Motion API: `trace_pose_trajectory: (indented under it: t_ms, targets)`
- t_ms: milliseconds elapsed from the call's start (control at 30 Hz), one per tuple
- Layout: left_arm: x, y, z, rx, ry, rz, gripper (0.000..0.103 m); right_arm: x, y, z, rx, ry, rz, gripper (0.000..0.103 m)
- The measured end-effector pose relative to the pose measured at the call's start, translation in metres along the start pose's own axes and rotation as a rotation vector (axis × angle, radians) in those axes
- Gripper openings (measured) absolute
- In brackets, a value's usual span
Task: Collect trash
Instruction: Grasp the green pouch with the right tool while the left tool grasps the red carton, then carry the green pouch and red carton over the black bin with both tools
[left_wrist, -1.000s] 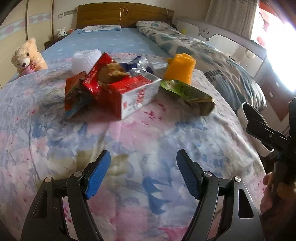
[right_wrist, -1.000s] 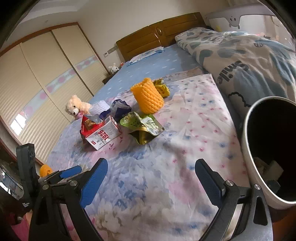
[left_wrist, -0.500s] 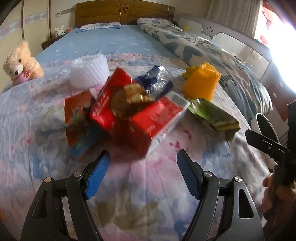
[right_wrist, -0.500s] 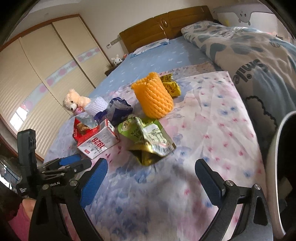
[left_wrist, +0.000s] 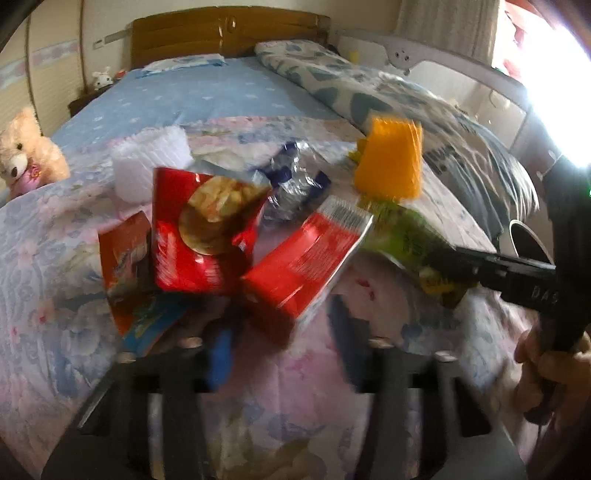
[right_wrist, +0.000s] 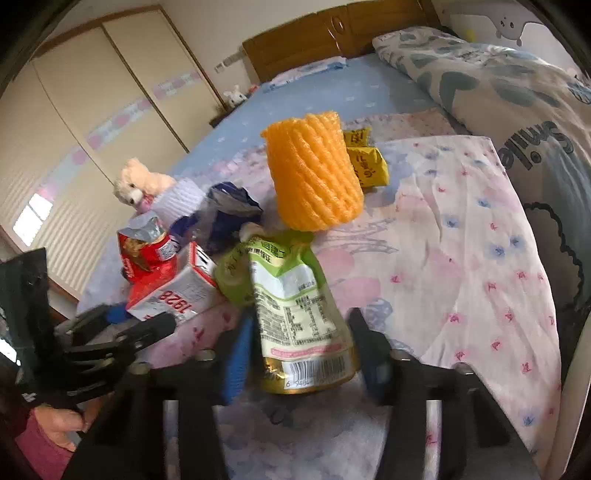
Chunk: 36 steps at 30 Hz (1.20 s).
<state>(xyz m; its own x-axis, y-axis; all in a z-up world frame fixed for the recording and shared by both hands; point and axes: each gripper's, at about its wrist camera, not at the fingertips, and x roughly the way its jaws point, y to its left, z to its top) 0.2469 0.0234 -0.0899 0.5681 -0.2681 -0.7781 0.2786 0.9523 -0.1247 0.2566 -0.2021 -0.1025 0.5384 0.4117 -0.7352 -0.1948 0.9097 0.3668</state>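
Trash lies in a pile on the floral sheet. A red and white carton (left_wrist: 306, 266) (right_wrist: 173, 295) lies on its side. My left gripper (left_wrist: 280, 347) is open, its jaws on either side of the carton's near end, not closed on it. A green pouch (right_wrist: 295, 302) (left_wrist: 402, 236) lies flat. My right gripper (right_wrist: 303, 354) is open, with its blue pads flanking the pouch's near end. A red snack bag (left_wrist: 207, 236) (right_wrist: 147, 251), an orange foam net (right_wrist: 314, 173) (left_wrist: 389, 158), a blue wrapper (right_wrist: 229, 214), a white foam net (left_wrist: 151, 162) and yellow packets (right_wrist: 365, 158) lie behind.
A teddy bear (left_wrist: 26, 158) (right_wrist: 140, 181) sits at the bed's left side. A grey quilt (right_wrist: 517, 96) covers the right. A white bin's rim (left_wrist: 524, 236) shows past the bed's right edge. The headboard (left_wrist: 229, 33) is at the far end.
Both grippers have moved forward to the trash pile. The left now straddles the carton and the right straddles the green pouch. Both jaws look narrower than before. The bin has left the right wrist view.
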Motion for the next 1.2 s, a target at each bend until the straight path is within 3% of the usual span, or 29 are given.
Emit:
trace_pose_trajectory:
  t_ms: [233,400,500,567,633,700,800,833,867,933,1200]
  targets:
    - [-0.020,-0.015,-0.018,0.018,-0.007,-0.036,0.034,-0.027,-0.010,-0.021,0.049,-0.015,0.020,0.040]
    - [-0.038,-0.028,-0.042,0.020,0.003,-0.073,0.035,-0.055,-0.016,-0.047,0.069,-0.014,0.022,0.040]
    - [-0.039,-0.036,-0.051,0.036,0.016,-0.058,0.036,-0.060,-0.017,-0.056,0.062,0.001,0.013,0.044]
    - [-0.034,-0.040,-0.051,0.045,0.031,-0.041,0.043,-0.058,-0.018,-0.056,0.060,0.001,0.010,0.050]
    - [-0.031,-0.040,-0.049,0.037,0.030,-0.036,0.058,-0.055,-0.019,-0.054,0.070,0.009,0.001,0.060]
    - [-0.028,-0.039,-0.048,0.027,0.026,-0.031,0.059,-0.052,-0.018,-0.052,0.066,-0.007,-0.006,0.061]
    - [-0.024,-0.037,-0.046,0.012,0.026,-0.047,0.059,-0.048,-0.015,-0.051,0.057,-0.011,-0.015,0.054]
    - [-0.024,-0.038,-0.045,0.011,0.024,-0.058,0.050,-0.048,-0.014,-0.051,0.059,-0.009,-0.013,0.043]
    - [-0.024,-0.038,-0.045,0.012,0.022,-0.065,0.041,-0.048,-0.015,-0.052,0.066,-0.009,-0.004,0.041]
    - [-0.025,-0.041,-0.046,0.017,0.018,-0.066,0.036,-0.052,-0.015,-0.056,0.069,-0.009,0.001,0.040]
    - [-0.040,-0.065,-0.053,0.038,-0.015,-0.094,0.034,-0.089,-0.020,-0.073,0.088,-0.068,-0.014,0.039]
